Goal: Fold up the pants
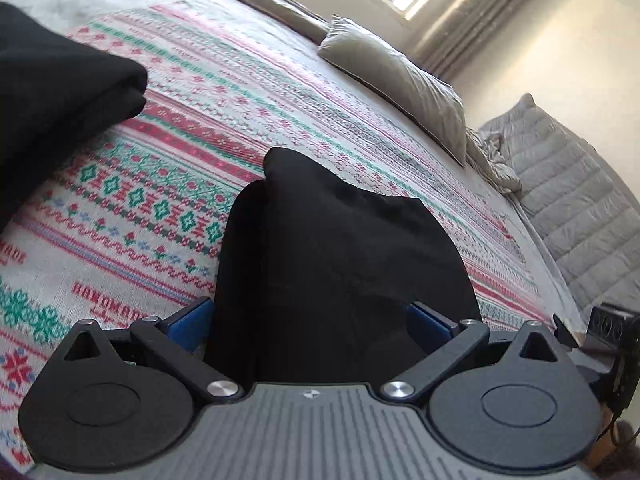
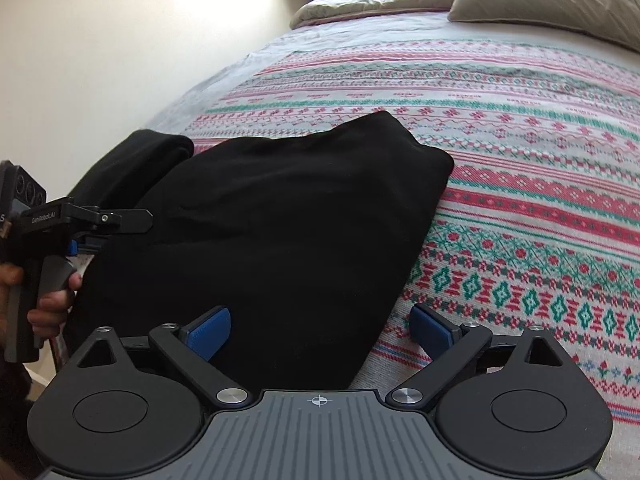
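Left wrist view: left gripper [image 1: 310, 322] has a bunch of black pants [image 1: 344, 264] filling the gap btw its blue pads [image 1: 192, 322]; pads look wide apart, so can't tell if they're pinching or just resting against the cloth. More black cloth sits off to the fingers' left.

Right gripper [image 2: 320, 328] is wide open, holding nothing. Pants [image 2: 264, 220] lie on the blanket [image 2: 540, 184], spreading ahead of the fingers; their edge passes btw the fingers, so the left pad [image 2: 210, 330] is over cloth and the right pad over blanket. Left gripper shows beyond the left finger, at the pants' far side.

Step, as I judge it: carry the held edge over to make the next fold. To do well: get both layers in the pinch, lift evenly w/ both sides, lay edge on edge, then smooth out.

Text: blanket reads "HANDMADE"; left gripper body reads "GenRobot.AI".
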A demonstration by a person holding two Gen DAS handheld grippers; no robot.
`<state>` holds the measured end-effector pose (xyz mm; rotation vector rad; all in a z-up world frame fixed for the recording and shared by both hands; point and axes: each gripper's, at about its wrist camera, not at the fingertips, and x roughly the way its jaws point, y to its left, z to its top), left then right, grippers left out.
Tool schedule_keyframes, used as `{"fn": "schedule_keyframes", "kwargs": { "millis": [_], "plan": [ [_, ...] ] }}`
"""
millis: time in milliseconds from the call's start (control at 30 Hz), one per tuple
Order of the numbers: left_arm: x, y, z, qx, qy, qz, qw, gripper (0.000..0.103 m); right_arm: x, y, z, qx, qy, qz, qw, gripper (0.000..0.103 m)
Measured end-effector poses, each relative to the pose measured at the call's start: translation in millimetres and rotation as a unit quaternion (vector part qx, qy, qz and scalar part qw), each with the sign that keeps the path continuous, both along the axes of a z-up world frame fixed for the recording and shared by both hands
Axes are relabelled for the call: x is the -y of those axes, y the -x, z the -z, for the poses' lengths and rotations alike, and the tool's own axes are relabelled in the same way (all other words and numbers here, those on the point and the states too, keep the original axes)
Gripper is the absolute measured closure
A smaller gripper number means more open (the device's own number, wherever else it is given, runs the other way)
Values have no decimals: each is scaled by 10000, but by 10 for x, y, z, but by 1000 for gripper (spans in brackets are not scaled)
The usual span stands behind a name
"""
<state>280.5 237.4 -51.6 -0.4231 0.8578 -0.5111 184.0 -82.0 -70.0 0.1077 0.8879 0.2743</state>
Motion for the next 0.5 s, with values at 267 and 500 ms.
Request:
{"fn": "schedule_keyframes", "kwargs": {
  "millis": [267, 500],
  "plan": [
    [-139, -202, 119, -248, 1050, 219, 9939, 2, 109, -38, 52, 253, -720, 253, 9968, 4],
    [-225, -252, 227, -481, 1584, 194, 9860, 24, 471, -122, 164, -16, -2402, 807, 9674, 9]
  ]
}}
